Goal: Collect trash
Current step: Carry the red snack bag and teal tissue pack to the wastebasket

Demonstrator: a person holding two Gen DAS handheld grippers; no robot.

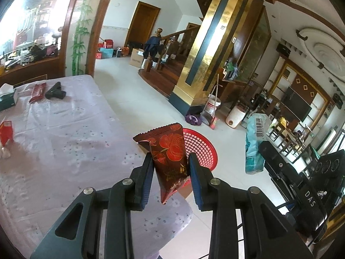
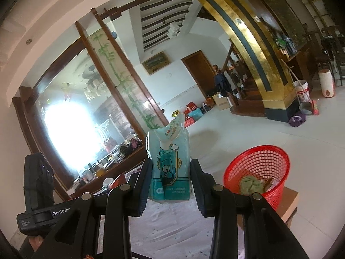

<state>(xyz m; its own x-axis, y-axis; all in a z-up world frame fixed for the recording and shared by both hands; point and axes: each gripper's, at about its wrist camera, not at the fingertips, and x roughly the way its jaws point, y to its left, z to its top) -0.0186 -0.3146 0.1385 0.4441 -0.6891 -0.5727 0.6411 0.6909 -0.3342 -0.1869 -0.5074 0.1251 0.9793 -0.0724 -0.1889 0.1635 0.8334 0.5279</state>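
Left claw [image 1: 170, 164] pinches the red wrapper [image 1: 169, 157] upright, red basket [image 1: 200, 149] directly ahead just past the table [image 1: 64, 140] edge. Right claw [image 2: 171, 170] pinches the teal tissue pack [image 2: 170, 168]; basket sits right of it. Left looks nearer.

Black toy pistol [image 1: 55, 91] on the lilac tablecloth [image 1: 64, 129], far left. White bucket [image 1: 212, 105] and broom [image 1: 213, 108] by the gold pillar [image 1: 207, 49]. Brown door [image 1: 142, 23] far back.
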